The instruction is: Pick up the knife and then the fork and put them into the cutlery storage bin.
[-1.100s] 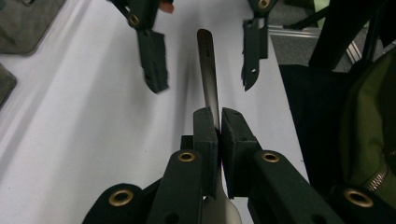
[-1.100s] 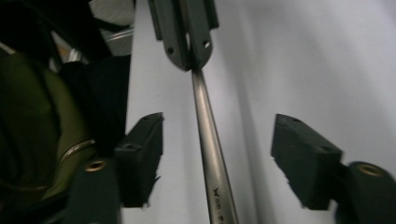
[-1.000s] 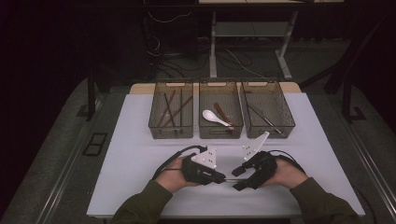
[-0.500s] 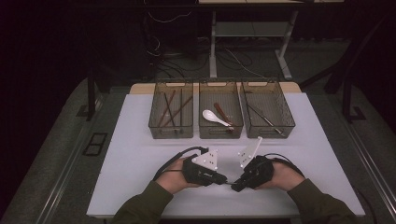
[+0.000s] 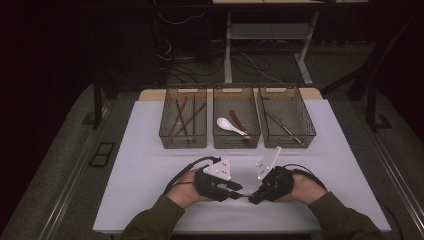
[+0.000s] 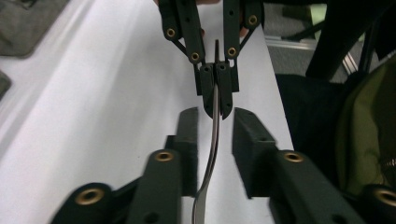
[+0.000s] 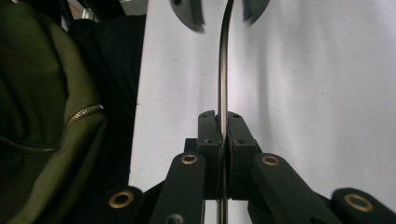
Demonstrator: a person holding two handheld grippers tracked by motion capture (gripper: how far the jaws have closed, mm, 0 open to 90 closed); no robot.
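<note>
Both grippers have drawn closer together since the earlier frames, now tip to tip near the front edge of the table. Right gripper: jaws clamped on a thin curved metal utensil handle, seen edge-on. Left gripper: jaws apart, one on each side of that handle, not touching it. Handover in hand, by my reading. To do it well: centre the handle between the left jaws, close fully, and only then loosen the right gripper. Keep both hands level so the strip does not twist. Three mesh baskets sit along the back edge; the rightmost holds similar metal pieces.
</note>
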